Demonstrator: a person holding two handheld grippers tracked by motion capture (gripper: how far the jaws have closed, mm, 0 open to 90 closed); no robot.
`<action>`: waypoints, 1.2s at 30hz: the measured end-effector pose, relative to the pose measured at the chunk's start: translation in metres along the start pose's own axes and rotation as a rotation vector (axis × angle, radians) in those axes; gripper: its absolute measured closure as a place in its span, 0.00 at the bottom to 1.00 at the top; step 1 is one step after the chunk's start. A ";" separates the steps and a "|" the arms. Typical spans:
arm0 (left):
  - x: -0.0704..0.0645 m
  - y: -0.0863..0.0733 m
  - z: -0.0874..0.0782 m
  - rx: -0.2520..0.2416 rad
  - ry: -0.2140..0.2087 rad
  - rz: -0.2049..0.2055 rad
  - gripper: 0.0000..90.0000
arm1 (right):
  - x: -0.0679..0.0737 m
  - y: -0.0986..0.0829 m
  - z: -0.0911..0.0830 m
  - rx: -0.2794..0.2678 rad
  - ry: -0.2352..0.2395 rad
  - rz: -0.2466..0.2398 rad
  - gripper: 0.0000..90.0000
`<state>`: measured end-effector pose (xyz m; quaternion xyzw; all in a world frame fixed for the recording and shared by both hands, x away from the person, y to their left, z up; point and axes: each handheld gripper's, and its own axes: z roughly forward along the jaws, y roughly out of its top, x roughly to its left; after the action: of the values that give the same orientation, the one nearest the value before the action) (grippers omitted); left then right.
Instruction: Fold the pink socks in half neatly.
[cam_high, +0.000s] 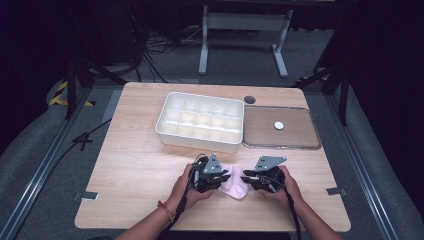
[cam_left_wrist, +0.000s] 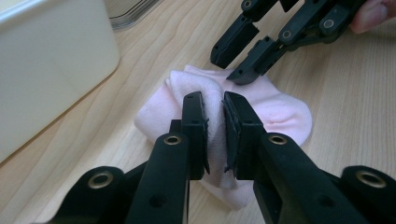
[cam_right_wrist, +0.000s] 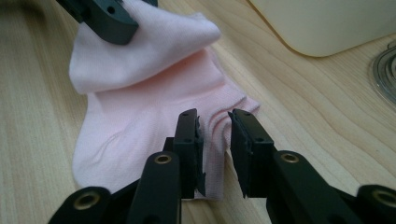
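Note:
A pale pink sock (cam_high: 235, 184) lies partly folded on the wooden table (cam_high: 135, 165) near the front edge, between my two grippers. My left gripper (cam_high: 226, 176) is shut on a raised fold of the sock (cam_left_wrist: 280, 112), with fabric pinched between its jaws (cam_left_wrist: 215, 126). My right gripper (cam_high: 246, 176) faces it from the right. Its jaws (cam_right_wrist: 215, 140) stand slightly apart over the sock's edge (cam_right_wrist: 140, 93), the fabric lying flat beneath them. In the left gripper view, the right gripper (cam_left_wrist: 231, 65) touches the sock's far edge.
A white tray (cam_high: 200, 142) divided into several compartments stands just behind the grippers. To its right lies a clear lid (cam_high: 265, 125) with a small white disc (cam_high: 278, 125) on it. A dark round grommet (cam_high: 249, 99) sits at the table's back.

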<state>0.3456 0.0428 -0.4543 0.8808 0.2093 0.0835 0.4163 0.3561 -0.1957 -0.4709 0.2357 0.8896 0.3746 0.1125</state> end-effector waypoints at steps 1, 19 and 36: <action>-0.001 0.001 0.002 0.011 -0.002 0.011 0.88 | 0.000 0.000 0.000 0.001 -0.002 -0.006 0.81; -0.004 0.008 -0.011 -0.095 -0.067 -0.011 0.79 | -0.002 -0.001 -0.001 0.007 0.002 -0.001 0.81; -0.004 -0.010 -0.006 0.089 -0.029 0.085 0.89 | -0.003 -0.002 -0.002 0.012 0.003 -0.003 0.79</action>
<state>0.3369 0.0510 -0.4584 0.9078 0.1690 0.0790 0.3756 0.3572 -0.1994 -0.4705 0.2342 0.8925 0.3693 0.1101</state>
